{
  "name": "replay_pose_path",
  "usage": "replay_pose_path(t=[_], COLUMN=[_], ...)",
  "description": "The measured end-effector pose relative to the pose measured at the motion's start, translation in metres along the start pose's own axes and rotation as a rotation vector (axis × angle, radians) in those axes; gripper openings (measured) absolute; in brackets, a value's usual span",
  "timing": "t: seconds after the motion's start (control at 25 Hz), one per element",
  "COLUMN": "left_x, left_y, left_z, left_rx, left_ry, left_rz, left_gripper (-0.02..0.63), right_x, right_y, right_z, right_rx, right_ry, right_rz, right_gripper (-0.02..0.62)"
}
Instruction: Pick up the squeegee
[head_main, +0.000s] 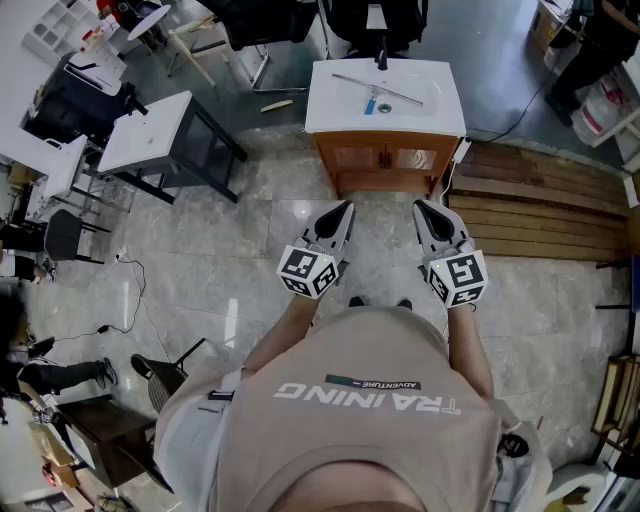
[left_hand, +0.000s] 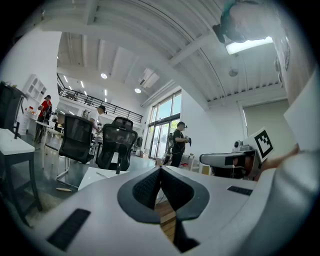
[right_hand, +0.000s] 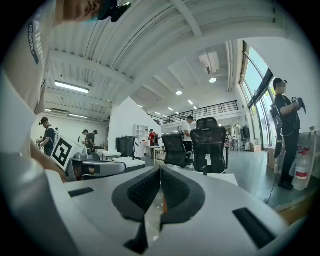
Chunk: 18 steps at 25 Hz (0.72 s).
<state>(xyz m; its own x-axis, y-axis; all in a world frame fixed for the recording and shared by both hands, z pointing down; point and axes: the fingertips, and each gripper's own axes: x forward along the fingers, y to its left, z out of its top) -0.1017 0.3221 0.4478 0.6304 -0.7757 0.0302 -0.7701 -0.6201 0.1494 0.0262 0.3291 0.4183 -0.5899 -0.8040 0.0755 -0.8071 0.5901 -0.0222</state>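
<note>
Well back from the slim metal squeegee (head_main: 386, 92), left hand-held gripper (head_main: 346, 207) and right hand-held gripper (head_main: 420, 205) are clenched, empty.

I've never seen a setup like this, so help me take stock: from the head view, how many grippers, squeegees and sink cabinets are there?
Grippers: 2, the left gripper and the right gripper
Squeegee: 1
Sink cabinet: 1
Total: 4

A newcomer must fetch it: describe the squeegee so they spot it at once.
Look for the wooden cabinet with a white sink top. The squeegee lies on it, near the black tap: a thin metal bar with a blue handle, the only loose thing there.
</note>
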Motion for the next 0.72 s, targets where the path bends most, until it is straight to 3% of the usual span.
replay_pose_path(t=[0.72], left_x=[0.006], left_y=[0.016], left_z=[0.009], left_rx=[0.025], left_ry=[-0.015], left_rz=[0.018], left_gripper=[0.011], right_x=[0.022], right_y=[-0.001], right_z=[-0.001], right_rx=[-0.015], right_ry=[0.013], right_rz=[0.017], right_gripper=[0.032])
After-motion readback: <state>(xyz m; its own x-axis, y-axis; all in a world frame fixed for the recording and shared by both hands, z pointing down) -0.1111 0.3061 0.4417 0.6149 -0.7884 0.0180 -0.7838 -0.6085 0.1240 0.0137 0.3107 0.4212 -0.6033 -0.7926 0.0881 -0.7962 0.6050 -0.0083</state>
